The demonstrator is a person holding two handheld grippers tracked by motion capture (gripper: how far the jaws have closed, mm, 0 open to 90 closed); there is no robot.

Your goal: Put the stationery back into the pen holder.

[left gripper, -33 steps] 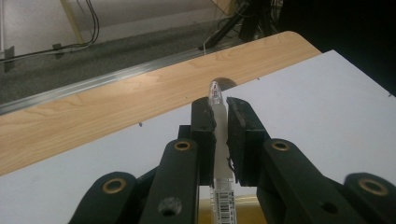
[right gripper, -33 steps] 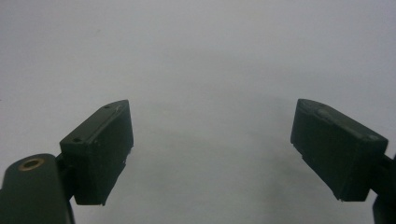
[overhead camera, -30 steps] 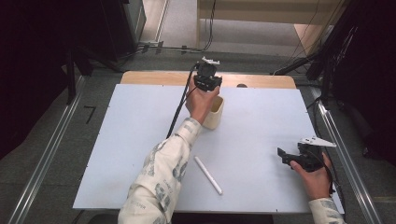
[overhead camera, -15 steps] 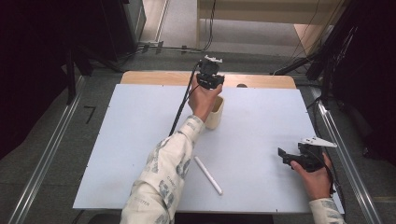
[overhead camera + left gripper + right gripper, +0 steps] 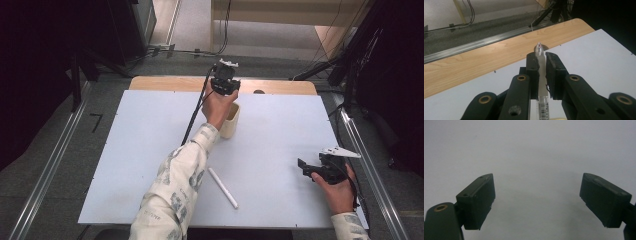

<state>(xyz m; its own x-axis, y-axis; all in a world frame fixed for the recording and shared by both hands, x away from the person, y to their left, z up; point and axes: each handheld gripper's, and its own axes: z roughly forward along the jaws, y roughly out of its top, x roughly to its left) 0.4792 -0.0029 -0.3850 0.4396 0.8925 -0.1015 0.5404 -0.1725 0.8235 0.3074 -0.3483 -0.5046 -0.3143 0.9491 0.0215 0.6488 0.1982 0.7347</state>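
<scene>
My left gripper (image 5: 224,82) is raised over the far middle of the white board (image 5: 285,125), right above a beige cup (image 5: 231,121). In the left gripper view its jaws (image 5: 542,57) are shut on a slim clear pen (image 5: 541,75) with a barcode label; the pen's tip pokes out past the fingertips. A second white pen (image 5: 223,187) lies on the board near the front, beside the person's left sleeve. My right gripper (image 5: 311,170) rests low at the board's right edge. In the right gripper view it (image 5: 536,192) stands open over bare board with nothing between its fingers.
A strip of wooden tabletop (image 5: 165,84) shows behind the white board. Metal rails (image 5: 47,170) run along both sides on the floor, and cables (image 5: 200,52) lie on the floor beyond the table. The left gripper's black cable (image 5: 194,117) trails across the board.
</scene>
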